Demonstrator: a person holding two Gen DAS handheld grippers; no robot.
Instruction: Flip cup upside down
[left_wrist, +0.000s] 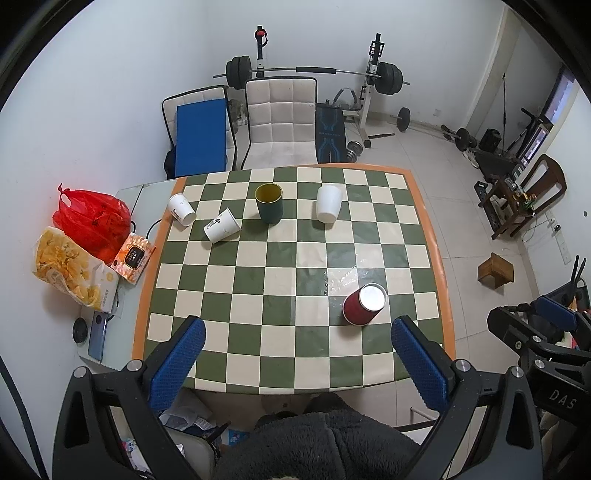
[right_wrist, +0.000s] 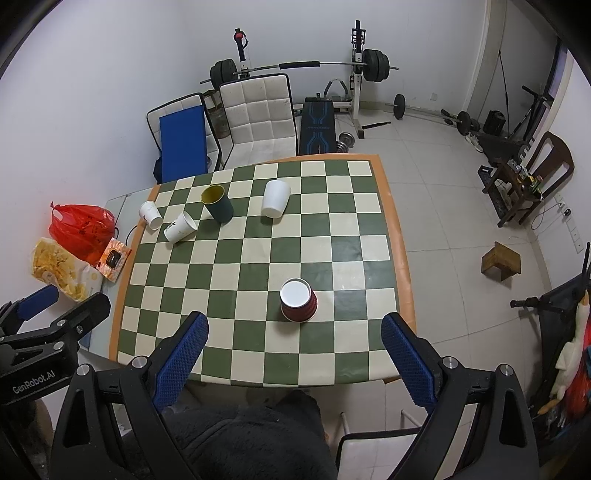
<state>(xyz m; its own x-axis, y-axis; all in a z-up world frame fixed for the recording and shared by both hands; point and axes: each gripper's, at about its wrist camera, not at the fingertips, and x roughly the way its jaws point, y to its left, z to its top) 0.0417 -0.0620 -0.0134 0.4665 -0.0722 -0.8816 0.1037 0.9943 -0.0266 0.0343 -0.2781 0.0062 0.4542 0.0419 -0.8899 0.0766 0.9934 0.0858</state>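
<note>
A red paper cup stands upside down on the checkered table, near its front right, white base up. A dark green cup stands upright at the back. A white cup stands upside down beside it. Two white paper cups lie on their sides at the back left. My left gripper is open and empty above the front edge. My right gripper is open and empty, just in front of the red cup.
A red bag, a snack bag and a small box sit on the grey side table at left. Two chairs stand behind the table. Weights and a bench fill the back. A wooden stool is on the floor at right.
</note>
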